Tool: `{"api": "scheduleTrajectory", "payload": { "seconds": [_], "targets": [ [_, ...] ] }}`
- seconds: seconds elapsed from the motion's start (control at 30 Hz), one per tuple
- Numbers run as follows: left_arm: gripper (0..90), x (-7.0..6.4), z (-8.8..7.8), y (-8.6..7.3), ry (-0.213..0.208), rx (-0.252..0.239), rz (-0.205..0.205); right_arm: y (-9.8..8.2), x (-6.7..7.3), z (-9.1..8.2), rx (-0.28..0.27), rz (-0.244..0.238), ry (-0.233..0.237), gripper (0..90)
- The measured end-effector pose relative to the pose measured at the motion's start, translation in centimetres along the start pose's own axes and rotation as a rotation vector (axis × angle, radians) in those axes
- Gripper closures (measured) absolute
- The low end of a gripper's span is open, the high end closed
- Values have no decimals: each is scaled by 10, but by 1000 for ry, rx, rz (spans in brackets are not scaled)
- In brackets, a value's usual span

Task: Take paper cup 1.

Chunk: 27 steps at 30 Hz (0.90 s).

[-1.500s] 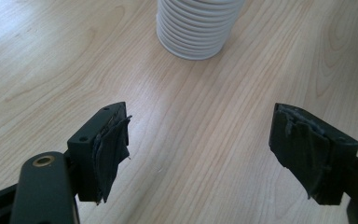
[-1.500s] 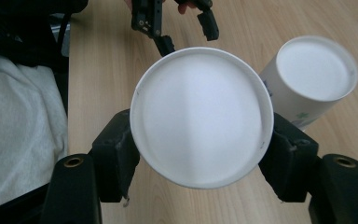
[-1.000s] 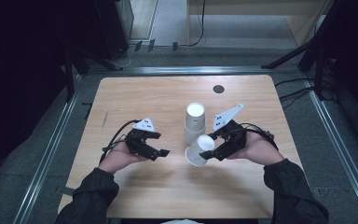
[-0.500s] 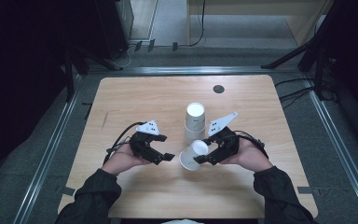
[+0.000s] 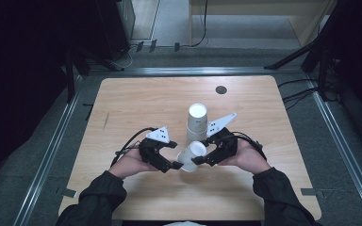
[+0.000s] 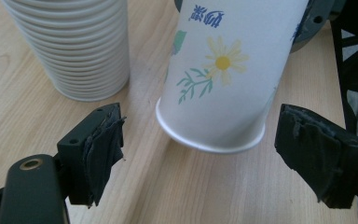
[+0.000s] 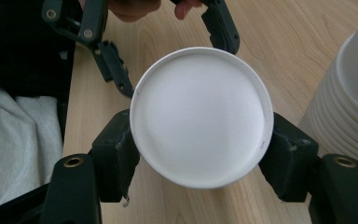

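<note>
While my right gripper (image 7: pixel 200 163) clamps the paper cup (image 5: pixel 191 155) by its base end, pads pressed on both sides of the white bottom disc, I see the cup lying tilted just above the wooden table (image 5: pixel 136 101), rim toward my left gripper (image 6: pixel 214 154). Its jaws have just been opening and stand wide on either side of the rim, not touching it. The cup wall carries a yellow daisy, green sprigs and blue characters too cut off to read. Just beyond stands the stack of cups (image 5: pixel 197 121), upside down.
</note>
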State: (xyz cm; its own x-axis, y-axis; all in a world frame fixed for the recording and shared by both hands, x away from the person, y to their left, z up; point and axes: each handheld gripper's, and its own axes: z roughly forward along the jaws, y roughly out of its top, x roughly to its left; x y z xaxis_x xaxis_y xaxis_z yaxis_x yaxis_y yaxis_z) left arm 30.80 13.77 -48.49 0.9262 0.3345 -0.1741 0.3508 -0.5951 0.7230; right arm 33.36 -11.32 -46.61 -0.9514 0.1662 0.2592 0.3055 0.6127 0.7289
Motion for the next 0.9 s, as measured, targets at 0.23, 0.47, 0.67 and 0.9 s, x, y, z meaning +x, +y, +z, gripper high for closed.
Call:
{"api": "scheduleTrajectory", "payload": {
  "seconds": [0.23,0.47,0.67,0.9],
  "targets": [
    [155,-3,9,3,-42,-10,21,5,4,4,-17,1,27,350],
    [161,-6,14,4,-61,-15,45,7,6,4,-35,6,53,350],
    [235,-8,14,4,-67,-18,62,7,5,4,-37,9,54,350],
    [287,-9,12,4,-69,-20,89,6,5,4,-30,13,63,350]
  ]
}}
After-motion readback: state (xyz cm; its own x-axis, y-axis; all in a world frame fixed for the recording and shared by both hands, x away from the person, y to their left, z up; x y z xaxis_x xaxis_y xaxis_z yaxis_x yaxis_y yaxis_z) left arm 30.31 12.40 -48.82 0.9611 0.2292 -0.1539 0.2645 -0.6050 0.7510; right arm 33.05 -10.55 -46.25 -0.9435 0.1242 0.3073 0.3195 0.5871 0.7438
